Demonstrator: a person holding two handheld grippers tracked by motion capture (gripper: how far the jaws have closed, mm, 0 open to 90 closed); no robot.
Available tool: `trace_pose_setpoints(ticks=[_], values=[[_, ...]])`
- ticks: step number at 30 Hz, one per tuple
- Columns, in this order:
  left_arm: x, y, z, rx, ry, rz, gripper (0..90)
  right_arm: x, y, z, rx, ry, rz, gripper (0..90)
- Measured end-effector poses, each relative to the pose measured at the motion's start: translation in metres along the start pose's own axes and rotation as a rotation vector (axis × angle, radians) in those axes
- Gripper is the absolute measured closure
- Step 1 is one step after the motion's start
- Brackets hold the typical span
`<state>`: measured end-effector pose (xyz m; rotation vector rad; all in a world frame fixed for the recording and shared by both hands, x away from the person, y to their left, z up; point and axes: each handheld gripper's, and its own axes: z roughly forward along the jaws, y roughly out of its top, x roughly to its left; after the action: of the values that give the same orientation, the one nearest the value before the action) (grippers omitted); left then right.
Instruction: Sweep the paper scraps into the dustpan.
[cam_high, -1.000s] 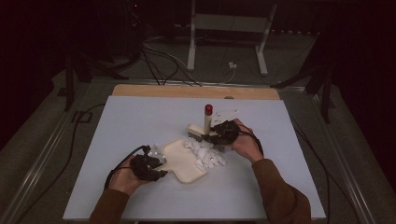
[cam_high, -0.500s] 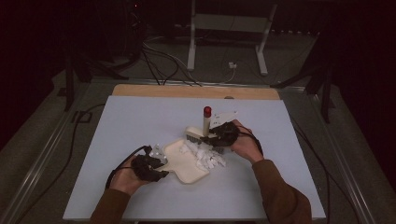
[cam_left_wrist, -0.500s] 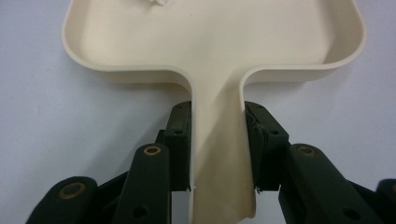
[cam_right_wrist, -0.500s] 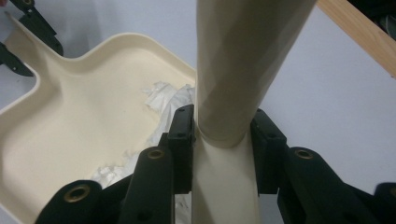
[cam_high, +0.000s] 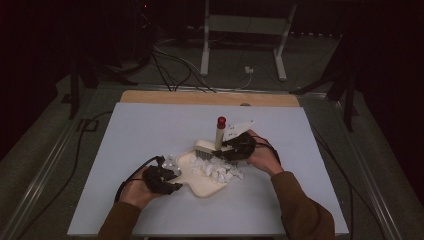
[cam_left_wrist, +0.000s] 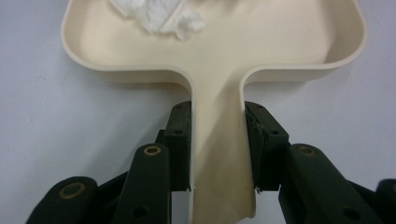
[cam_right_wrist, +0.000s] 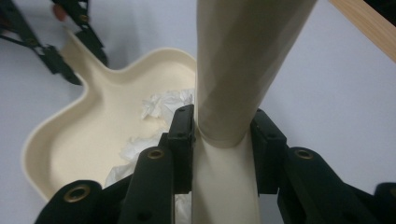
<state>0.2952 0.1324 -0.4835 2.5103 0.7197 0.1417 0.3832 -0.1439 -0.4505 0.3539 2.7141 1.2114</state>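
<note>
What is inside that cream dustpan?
Crumpled white paper scraps lie in the dustpan, some spilling over its open edge. The brush and right gripper cover whatever lies beneath them.

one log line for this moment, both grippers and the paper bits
left gripper: shut on dustpan handle | right gripper: shut on brush handle | paper scraps: partly in pan

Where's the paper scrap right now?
In the high view, the crumpled paper lies inside the cream dustpan at table centre, between the left gripper and the brush.
</note>
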Motion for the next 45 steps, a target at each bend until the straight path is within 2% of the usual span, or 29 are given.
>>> trace_pose_setpoints(ticks=[4,7,8,12,17,19,23,25,28,33,36,41,45], values=[[-0.002,0.002,0.002,0.001,-0.006,0.01,66.4,0.004,0.002,-0.002,-0.034,0.026,-0.025,67.1],[-0.003,0.004,0.002,0.002,-0.007,0.017,66.4,0.004,0.005,-0.003,-0.056,-0.017,-0.018,67.1],[-0.004,0.004,0.002,0.002,-0.007,0.019,66.4,0.004,0.006,-0.004,-0.061,-0.033,-0.002,67.1],[-0.004,0.004,0.002,0.004,-0.012,0.026,66.4,0.0,0.007,-0.007,-0.067,-0.116,0.043,67.1],[-0.006,0.004,0.002,0.006,-0.015,0.031,66.4,-0.004,0.003,-0.015,-0.056,-0.208,0.145,67.1],[-0.007,0.004,0.002,0.006,-0.017,0.032,66.4,-0.004,0.001,-0.019,-0.036,-0.259,0.19,67.1],[-0.008,0.004,0.002,0.007,-0.016,0.036,66.4,-0.002,-0.005,-0.026,-0.003,-0.348,0.248,67.1],[-0.009,0.004,0.002,0.006,-0.017,0.034,66.4,0.001,-0.009,-0.029,0.026,-0.39,0.272,67.1],[-0.009,0.004,0.002,0.005,-0.016,0.032,66.4,0.007,-0.015,-0.032,0.079,-0.461,0.282,67.1],[-0.01,0.004,0.002,0.006,-0.013,0.03,66.4,0.015,-0.024,-0.034,0.117,-0.495,0.32,67.1],[-0.011,0.004,0.002,0.008,-0.012,0.03,66.4,0.019,-0.027,-0.036,0.121,-0.503,0.348,67.1],[-0.012,0.005,0.002,0.012,-0.004,0.033,66.4,0.025,-0.033,-0.038,0.134,-0.543,0.367,67.1],[-0.012,0.006,0.003,0.017,-0.003,0.034,66.5,0.027,-0.037,-0.04,0.124,-0.566,0.424,67.1]])
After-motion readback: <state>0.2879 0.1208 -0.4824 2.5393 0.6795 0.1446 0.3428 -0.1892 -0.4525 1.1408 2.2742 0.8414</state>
